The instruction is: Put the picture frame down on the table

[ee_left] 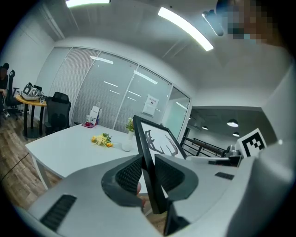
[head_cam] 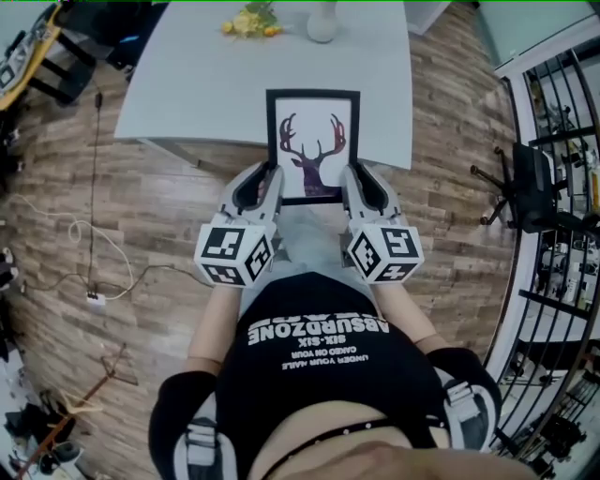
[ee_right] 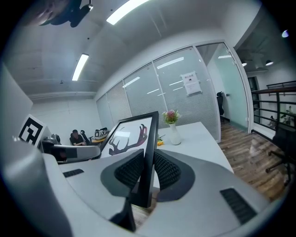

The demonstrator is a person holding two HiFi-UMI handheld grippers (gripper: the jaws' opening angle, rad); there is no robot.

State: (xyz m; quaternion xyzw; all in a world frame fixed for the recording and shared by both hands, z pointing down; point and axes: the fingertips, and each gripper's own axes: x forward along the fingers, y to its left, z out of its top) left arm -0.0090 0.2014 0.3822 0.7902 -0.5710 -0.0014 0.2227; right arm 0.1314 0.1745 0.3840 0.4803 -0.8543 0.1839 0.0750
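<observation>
Black shirt [head_cam: 319,375] of the person fills the lower head view. White table [head_cam: 187,94] stands ahead on a wood floor [head_cam: 141,216]. Picture frame [head_cam: 312,141], black with an antlered deer print, is held at the table's near edge, with its upper part over the tabletop and its lower edge past it. Left gripper [ee_left: 148,161] clamps the frame's left side. Right gripper [ee_right: 148,159] clamps its right side. White vase [head_cam: 322,23] and yellow flowers [head_cam: 248,23] sit at the far edge.
</observation>
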